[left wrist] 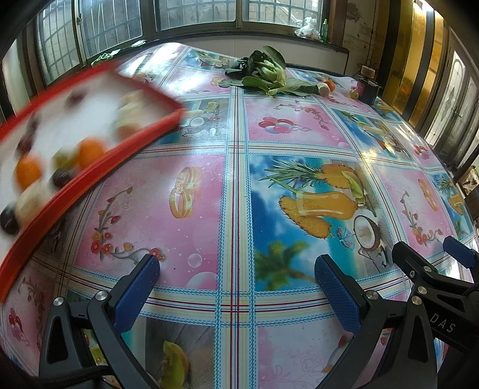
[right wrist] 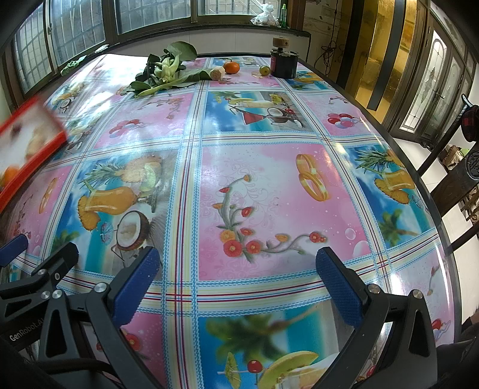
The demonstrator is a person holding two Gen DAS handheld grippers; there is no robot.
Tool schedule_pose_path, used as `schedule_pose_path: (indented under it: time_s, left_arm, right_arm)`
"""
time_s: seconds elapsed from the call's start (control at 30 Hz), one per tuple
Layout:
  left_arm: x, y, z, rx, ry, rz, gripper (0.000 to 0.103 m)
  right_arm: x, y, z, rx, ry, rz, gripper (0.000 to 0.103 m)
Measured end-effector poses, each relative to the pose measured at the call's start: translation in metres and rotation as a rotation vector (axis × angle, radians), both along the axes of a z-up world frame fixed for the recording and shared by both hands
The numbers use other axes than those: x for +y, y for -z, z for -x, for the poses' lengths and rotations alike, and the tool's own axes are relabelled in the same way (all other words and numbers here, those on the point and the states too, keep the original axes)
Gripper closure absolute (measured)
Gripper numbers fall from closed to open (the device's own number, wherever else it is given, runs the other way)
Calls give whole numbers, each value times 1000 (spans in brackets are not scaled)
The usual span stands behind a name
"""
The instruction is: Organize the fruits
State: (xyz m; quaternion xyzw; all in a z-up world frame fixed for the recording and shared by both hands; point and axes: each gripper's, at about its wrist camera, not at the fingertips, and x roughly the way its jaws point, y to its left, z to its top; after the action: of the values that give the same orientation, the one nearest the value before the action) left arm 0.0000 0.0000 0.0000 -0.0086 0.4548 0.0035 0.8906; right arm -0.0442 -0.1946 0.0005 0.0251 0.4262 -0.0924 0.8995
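Blurring hides the fruit in the red-rimmed white tray (left wrist: 89,176), cut off at left; both the left gripper (left wrist: 236,287) and right gripper (right wrist: 236,284) gape wide, empty, above the glossy fruit-print tablecloth (right wrist: 269,185) by barred windows (left wrist: 194,12).

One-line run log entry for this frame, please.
left gripper: open, empty | right gripper: open, empty | red tray: blurred, holds fruit, far left | orange, small green fruit: far table end, beside leafy greens

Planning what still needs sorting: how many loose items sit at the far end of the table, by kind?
Orange fruit: 1
Small green fruit: 1
Leafy greens bunch: 1
Pale cut root piece: 1
Dark jar: 1
Total: 5
The red tray's fruit is too blurred to count.
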Motion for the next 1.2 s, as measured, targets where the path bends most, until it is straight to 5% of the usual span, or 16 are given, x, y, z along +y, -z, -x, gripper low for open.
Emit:
schedule_pose_path:
  time_s: [1.2]
  left_arm:
    - [-2,1,-1,0,0,0,0]
  right_arm:
    - [-1,0,-1,0,0,-1,0]
